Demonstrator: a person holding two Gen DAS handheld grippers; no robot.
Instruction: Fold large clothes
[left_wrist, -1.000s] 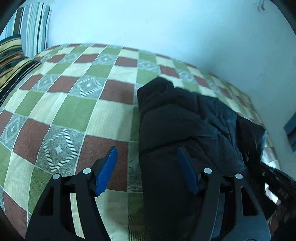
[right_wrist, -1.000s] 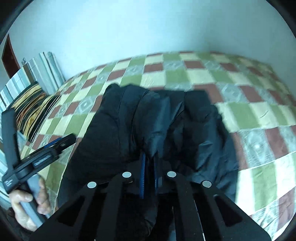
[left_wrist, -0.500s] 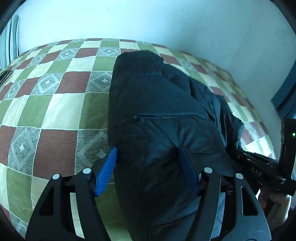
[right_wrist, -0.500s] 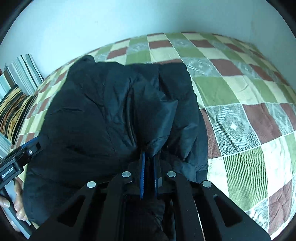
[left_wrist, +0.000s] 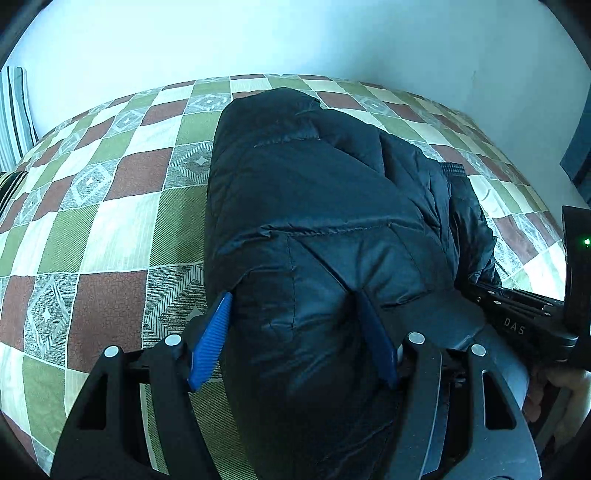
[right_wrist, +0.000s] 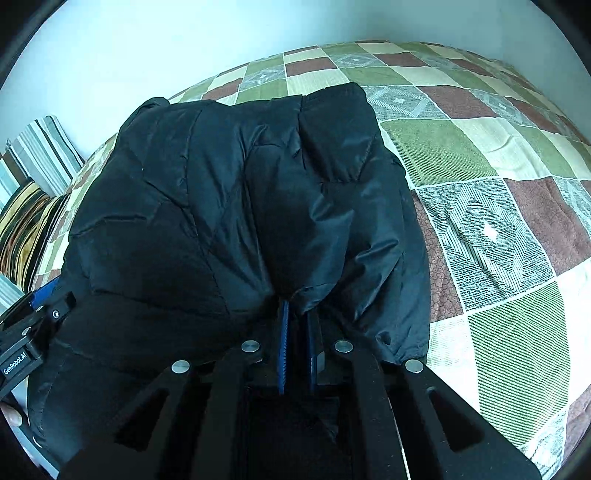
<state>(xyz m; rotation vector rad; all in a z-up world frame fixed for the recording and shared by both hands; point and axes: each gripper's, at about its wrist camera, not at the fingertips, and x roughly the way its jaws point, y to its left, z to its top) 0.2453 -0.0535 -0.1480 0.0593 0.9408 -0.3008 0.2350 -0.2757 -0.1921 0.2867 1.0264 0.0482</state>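
A black puffer jacket (left_wrist: 314, 206) lies bunched on a checkered bedspread (left_wrist: 110, 206); it also fills the right wrist view (right_wrist: 221, 206). My left gripper (left_wrist: 291, 325) is open, its blue fingers straddling the jacket's near left edge, with padding bulging between them. My right gripper (right_wrist: 297, 325) is shut on a fold of the jacket's near edge. The right gripper shows in the left wrist view (left_wrist: 524, 314) at the right, and the left gripper shows in the right wrist view (right_wrist: 33, 321) at the left.
The bedspread (right_wrist: 498, 206) has green, brown and cream squares and runs back to a pale wall (left_wrist: 295, 33). Striped pillows (right_wrist: 33, 184) lie at the bed's left end. A dark panel (left_wrist: 580, 147) stands against the wall at the right.
Both grippers have moved in closer along the jacket's near edge, and the jacket now fills more of both views. The right gripper stayed shut on the fabric; the left stayed open.
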